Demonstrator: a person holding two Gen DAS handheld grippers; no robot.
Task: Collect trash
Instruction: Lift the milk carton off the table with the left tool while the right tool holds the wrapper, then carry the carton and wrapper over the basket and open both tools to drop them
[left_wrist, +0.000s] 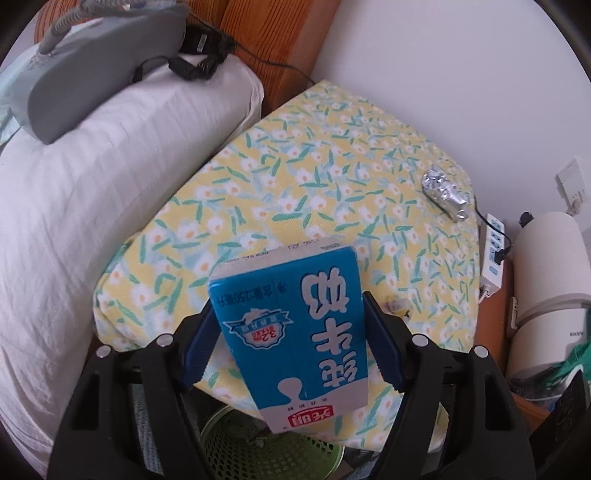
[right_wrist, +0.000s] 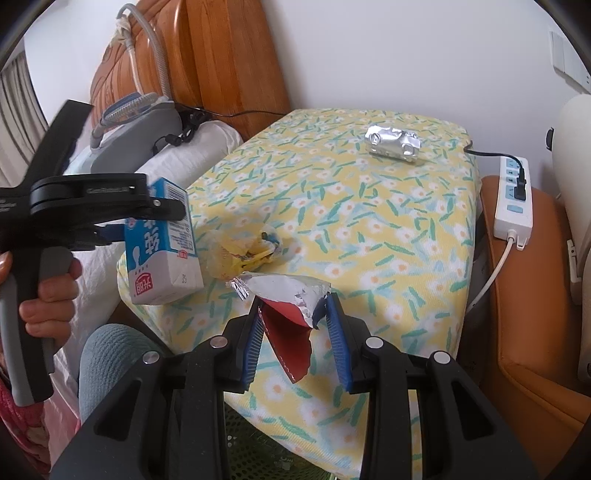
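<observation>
Clamping the blue milk carton (left_wrist: 295, 325) in my left gripper (left_wrist: 291, 332) above the green mesh bin (left_wrist: 236, 450), I hold a red foil wrapper (right_wrist: 291, 314) in my right gripper (right_wrist: 295, 332) at the floral table's (right_wrist: 388, 229) near edge; crumpled foil (right_wrist: 393, 144) lies far right.

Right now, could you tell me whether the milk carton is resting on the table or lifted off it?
Lifted: the left tool grips the milk carton, which hangs past the table edge.

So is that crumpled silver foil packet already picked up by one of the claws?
No, the crumpled foil packet lies alone on the flowered cloth, far from both claws.
</observation>
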